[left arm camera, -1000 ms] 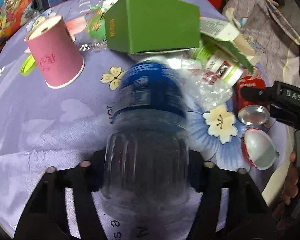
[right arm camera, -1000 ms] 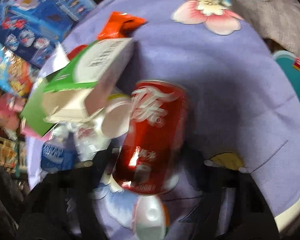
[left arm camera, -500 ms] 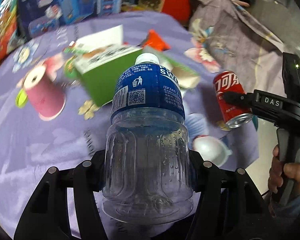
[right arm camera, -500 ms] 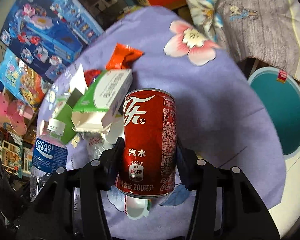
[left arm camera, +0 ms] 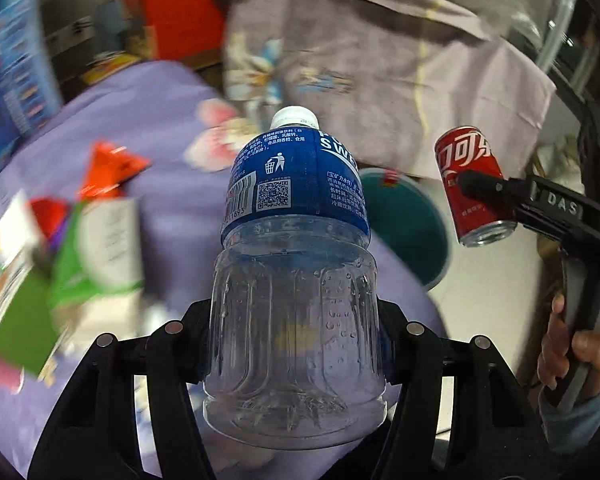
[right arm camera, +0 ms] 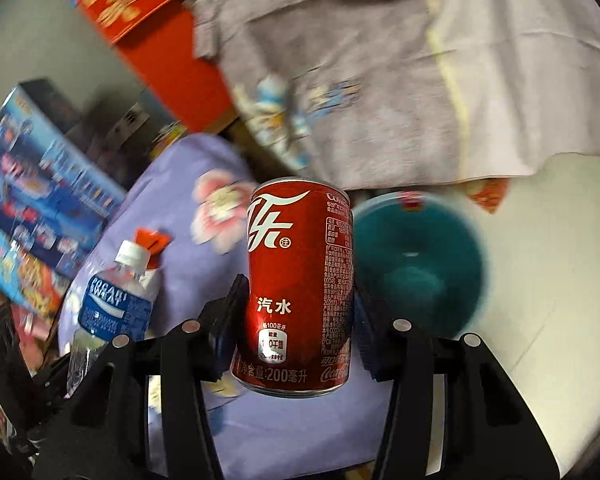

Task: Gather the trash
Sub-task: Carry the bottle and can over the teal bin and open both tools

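My left gripper (left arm camera: pixel 294 332) is shut on a clear plastic bottle (left arm camera: pixel 296 280) with a blue label and white cap, held upright above the purple table. The bottle also shows in the right wrist view (right arm camera: pixel 108 312). My right gripper (right arm camera: pixel 298 312) is shut on a small red cola can (right arm camera: pixel 300 284), held upright in the air. The can also shows in the left wrist view (left arm camera: pixel 474 184), to the right of the bottle. A teal round bin (right arm camera: pixel 416 272) stands on the floor just past the table's edge, behind and right of the can; it also shows in the left wrist view (left arm camera: pixel 408 224).
A purple flowered tablecloth (left arm camera: pixel 148 120) covers the table. On it lie a green and white carton (left arm camera: pixel 96 248) and an orange wrapper (left arm camera: pixel 108 172). A grey cloth-draped piece of furniture (right arm camera: pixel 380 80) stands behind the bin. Colourful boxes (right arm camera: pixel 36 184) are stacked at the left. The floor (right arm camera: pixel 540 280) is pale.
Both grippers have lifted and swung right, away from the trash pile toward the table's edge. The teal bin now sits closer behind the can. Both still hold their items.
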A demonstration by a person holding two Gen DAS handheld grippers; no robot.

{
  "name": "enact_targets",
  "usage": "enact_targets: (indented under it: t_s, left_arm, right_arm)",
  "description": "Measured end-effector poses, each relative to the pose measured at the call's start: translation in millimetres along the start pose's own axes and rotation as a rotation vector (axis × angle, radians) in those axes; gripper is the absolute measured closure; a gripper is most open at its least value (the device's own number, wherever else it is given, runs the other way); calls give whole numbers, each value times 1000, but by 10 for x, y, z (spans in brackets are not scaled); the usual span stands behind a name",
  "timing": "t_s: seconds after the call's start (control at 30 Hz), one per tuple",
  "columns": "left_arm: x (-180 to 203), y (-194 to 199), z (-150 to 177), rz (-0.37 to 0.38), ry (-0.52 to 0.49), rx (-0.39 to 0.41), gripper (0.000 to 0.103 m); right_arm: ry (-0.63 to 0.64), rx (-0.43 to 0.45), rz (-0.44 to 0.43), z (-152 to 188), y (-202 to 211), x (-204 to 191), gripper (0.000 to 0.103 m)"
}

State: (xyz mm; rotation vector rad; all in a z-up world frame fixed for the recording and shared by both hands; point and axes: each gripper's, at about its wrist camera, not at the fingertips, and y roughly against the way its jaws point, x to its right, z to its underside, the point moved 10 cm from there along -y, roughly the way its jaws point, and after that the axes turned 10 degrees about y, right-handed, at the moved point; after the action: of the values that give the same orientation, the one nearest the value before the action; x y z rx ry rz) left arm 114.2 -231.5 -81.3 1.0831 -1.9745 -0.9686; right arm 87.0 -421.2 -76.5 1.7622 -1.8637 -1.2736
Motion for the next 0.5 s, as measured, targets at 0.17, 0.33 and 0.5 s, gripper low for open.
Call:
enact_targets:
  t_s: [0.17, 0.33, 0.5]
  left_arm:
    - [581, -607, -65, 41, -82, -100, 42]
    - [950, -1175, 4, 46, -135, -207, 41]
    - [1042, -1518, 22, 23, -154, -263, 40]
  right_arm:
    - [-82, -39, 43, 130, -138, 545, 56]
    - [-159, -83, 63, 312, -313, 952, 56]
    - [-199, -130, 69, 456, -484, 1135, 56]
